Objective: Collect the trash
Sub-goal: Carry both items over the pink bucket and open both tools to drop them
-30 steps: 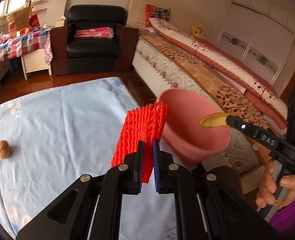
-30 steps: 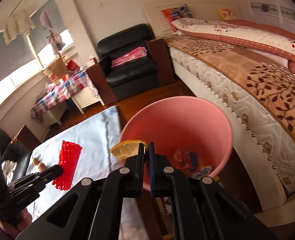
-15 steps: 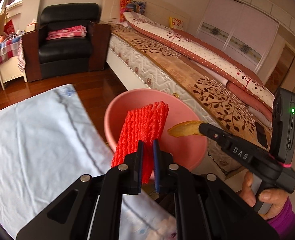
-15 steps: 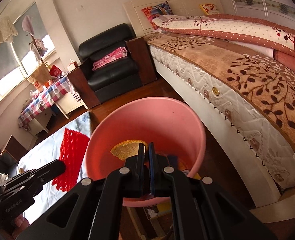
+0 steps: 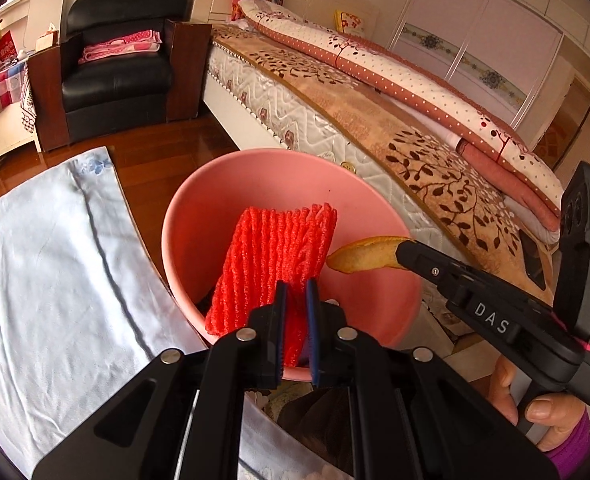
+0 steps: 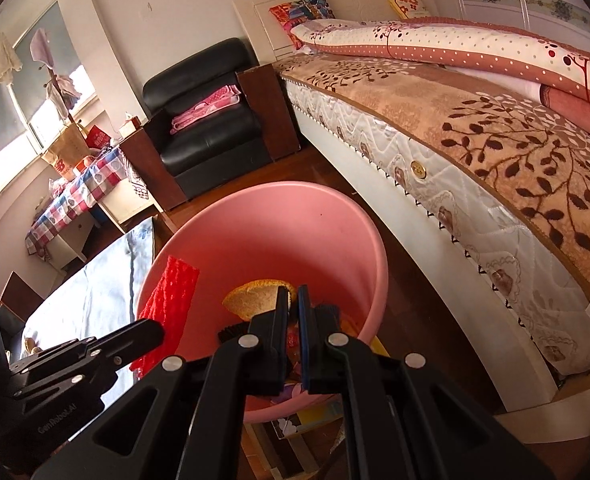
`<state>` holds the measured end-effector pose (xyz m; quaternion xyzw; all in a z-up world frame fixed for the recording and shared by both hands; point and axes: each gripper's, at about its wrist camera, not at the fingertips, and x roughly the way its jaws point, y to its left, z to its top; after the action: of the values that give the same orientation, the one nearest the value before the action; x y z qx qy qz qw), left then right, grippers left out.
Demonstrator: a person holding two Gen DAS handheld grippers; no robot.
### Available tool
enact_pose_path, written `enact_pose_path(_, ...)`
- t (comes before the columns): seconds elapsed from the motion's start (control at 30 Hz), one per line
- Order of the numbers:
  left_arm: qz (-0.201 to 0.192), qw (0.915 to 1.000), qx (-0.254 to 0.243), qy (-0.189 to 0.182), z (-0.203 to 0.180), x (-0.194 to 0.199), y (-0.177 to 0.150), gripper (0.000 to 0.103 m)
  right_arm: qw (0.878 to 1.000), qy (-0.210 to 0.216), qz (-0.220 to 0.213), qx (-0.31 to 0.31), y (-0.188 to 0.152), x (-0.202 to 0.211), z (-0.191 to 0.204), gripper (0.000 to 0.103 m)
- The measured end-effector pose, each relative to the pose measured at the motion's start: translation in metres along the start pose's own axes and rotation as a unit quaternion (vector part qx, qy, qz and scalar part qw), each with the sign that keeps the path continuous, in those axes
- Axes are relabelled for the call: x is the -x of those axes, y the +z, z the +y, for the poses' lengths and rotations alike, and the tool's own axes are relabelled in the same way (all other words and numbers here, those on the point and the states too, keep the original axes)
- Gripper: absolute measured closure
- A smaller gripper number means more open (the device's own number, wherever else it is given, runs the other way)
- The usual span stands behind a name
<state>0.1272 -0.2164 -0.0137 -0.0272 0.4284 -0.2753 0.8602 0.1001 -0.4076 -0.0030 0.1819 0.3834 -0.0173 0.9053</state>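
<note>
Ribbed red foam net (image 5: 273,258) clamped in left hand-held gripper (image 5: 295,312), curled yellowish peel (image 5: 365,260) in right (image 6: 292,312).

We see a dark wooden floor (image 5: 143,156) carrying a black armchair (image 5: 123,68), a white-framed bed (image 6: 435,200) and a small white table (image 6: 67,236). A pale blue cloth (image 5: 51,268) covers a surface beside a pink bin (image 6: 279,232); what the bin stands on is hidden. On the bed lie a leaf-patterned blanket (image 6: 515,136) and a rolled quilt (image 5: 395,76); a folded pink blanket (image 5: 121,46) rests on the chair.
</note>
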Motion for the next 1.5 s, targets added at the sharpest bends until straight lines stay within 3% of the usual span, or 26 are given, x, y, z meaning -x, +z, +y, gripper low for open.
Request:
enact_pose_path(0.53,-0.002,1.0000,-0.003,0.004,-0.007,-0.005,0.000,0.093,1.000,0.002,0.009,-0.003,-0.004,-0.006,-0.004,0.098)
enact_pose_path(0.63,0.002,1.0000,-0.006,0.008,-0.009,-0.006,0.000,0.085,1.000,0.002,0.009,-0.002,-0.004,-0.006,-0.004,0.098)
enact_pose_path(0.7,0.005,0.9999,-0.002,0.011,-0.009,-0.007,0.000,0.070,1.000,0.002,0.009,-0.003,-0.004,-0.006,-0.004,0.098)
enact_pose_path(0.77,0.003,0.9999,0.001,0.014,-0.008,-0.007,-0.001,0.065,1.000,0.003,0.011,-0.003,-0.004,-0.006,-0.005,0.098)
enact_pose_path(1.33,-0.007,0.9996,0.004,0.029,-0.005,0.002,-0.003,0.063,1.000,0.003,0.014,0.000,-0.006,-0.009,-0.002,0.097)
enact_pose_path(1.5,-0.009,0.9995,0.007,0.030,-0.002,0.005,-0.003,0.063,1.000,0.001,0.012,0.001,-0.005,-0.008,0.000,0.087)
